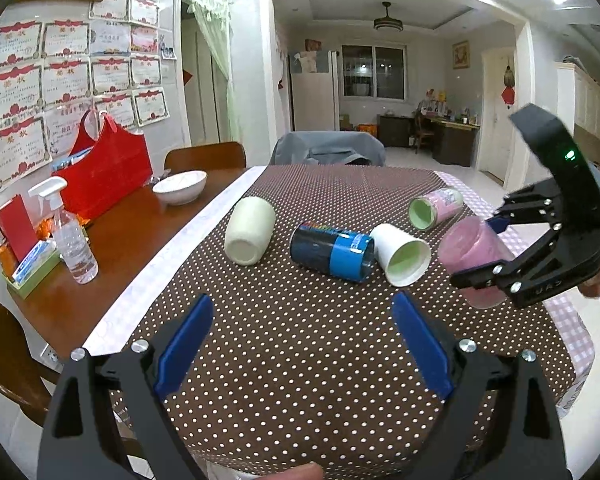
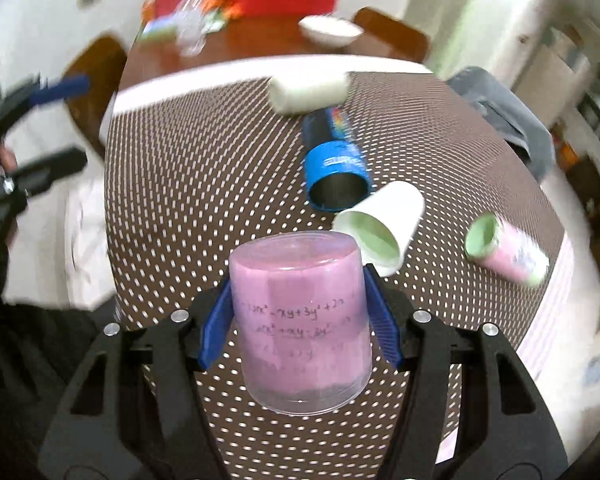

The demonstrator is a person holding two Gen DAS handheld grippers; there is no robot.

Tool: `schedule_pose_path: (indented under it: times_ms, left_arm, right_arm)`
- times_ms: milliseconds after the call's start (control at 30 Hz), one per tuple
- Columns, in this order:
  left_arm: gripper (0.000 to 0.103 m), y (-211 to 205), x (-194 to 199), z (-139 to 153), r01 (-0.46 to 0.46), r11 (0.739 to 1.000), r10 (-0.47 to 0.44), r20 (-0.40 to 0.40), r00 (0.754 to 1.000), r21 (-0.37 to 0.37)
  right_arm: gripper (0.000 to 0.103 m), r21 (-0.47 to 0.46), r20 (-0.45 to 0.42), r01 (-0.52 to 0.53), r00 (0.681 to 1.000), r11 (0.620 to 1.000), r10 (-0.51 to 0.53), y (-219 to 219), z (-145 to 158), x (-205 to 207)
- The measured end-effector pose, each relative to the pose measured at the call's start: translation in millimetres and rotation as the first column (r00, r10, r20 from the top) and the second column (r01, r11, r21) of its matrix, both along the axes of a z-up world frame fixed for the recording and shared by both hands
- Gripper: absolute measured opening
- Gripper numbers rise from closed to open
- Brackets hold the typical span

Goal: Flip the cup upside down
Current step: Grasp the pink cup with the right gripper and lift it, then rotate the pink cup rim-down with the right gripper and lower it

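Observation:
My right gripper (image 2: 298,312) is shut on a pink translucent cup (image 2: 300,320) with handwriting on it, held above the dotted brown tablecloth (image 2: 180,184) with its closed end up and rim down. It also shows in the left wrist view (image 1: 474,260), held by the right gripper (image 1: 488,246) at the right. My left gripper (image 1: 302,344) is open and empty above the near part of the cloth. Several other cups lie on their sides: a cream cup (image 1: 249,236), a blue cup (image 1: 332,251), a white cup (image 1: 400,254) and a small pink cup (image 1: 436,208).
A white bowl (image 1: 180,186), spray bottle (image 1: 70,240), red bag (image 1: 104,168) and tissue packs sit on the bare wooden table (image 1: 132,232) at left. Wooden chairs stand at left and behind; a grey-covered chair (image 1: 328,148) is at the far edge.

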State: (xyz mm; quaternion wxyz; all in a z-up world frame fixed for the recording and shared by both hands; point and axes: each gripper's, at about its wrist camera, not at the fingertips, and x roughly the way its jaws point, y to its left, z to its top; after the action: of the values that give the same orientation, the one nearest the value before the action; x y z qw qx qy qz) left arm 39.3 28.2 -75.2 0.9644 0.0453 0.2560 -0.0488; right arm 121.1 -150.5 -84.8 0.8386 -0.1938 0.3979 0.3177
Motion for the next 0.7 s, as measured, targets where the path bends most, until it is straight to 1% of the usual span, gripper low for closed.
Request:
schedule_pose_path:
  times_ms: [67,100,167,233,267,367,400,467,567,700]
  left_arm:
    - [0.09,-2.9,-1.8,3.2,0.006,1.0,-0.006,0.008,1.0,0.002]
    - [0.09,-5.2,-3.1,5.2,0.009,1.0,-0.009,0.012,1.0,0.005]
    - [0.09,-8.3,-5.1,7.6,0.015,1.0,-0.015,0.018,1.0,0.008]
    - [0.09,-12.4,-7.6,9.6,0.022,1.0,-0.022,0.023,0.999,0.01]
    - [0.09,-14.0,-8.5,10.6,0.025,1.0,-0.026,0.025,0.999,0.012]
    - [0.09,-19.9,-12.1,13.6,0.036,0.999,-0.037,0.033,0.999,0.015]
    - [0.09,-22.0,-13.2,14.6,0.041,0.999,-0.041,0.036,0.998,0.016]
    - [0.09,-25.2,-15.1,15.5,0.046,0.999,-0.047,0.041,0.998,0.019]
    - [0.09,-27.7,-16.9,16.3,0.052,0.998,-0.052,0.044,0.998,0.021]
    - [0.09,-28.5,-17.8,14.6,0.051,0.998,-0.052,0.042,0.998,0.023]
  right_arm:
    - [0.06,0.078,0.004,0.042,0.999,0.996,-0.043,-13.2,5.1,-4.1]
    - [0.06,0.138,0.002,0.068,0.998,0.988,-0.069,-22.9,9.4,-8.3]
    - [0.06,0.247,-0.005,0.113,0.993,0.962,-0.116,-40.2,15.7,-13.3]
    - [0.06,0.309,0.001,0.149,0.988,0.939,-0.157,-52.0,19.1,-20.0]
    - [0.06,0.354,-0.002,0.174,0.983,0.919,-0.185,-58.9,20.7,-24.1]
    - [0.06,0.447,-0.001,0.207,0.973,0.87,-0.231,-71.5,24.7,-32.4]
    - [0.06,0.485,0.006,0.22,0.967,0.846,-0.255,-75.1,25.6,-37.9]
    - [0.06,0.522,0.018,0.237,0.957,0.82,-0.289,-79.1,24.8,-44.1]
    - [0.06,0.584,0.059,0.26,0.931,0.769,-0.359,-82.9,22.9,-57.3]
    - [0.06,0.614,0.105,0.288,0.893,0.735,-0.437,-76.6,10.4,-65.9]
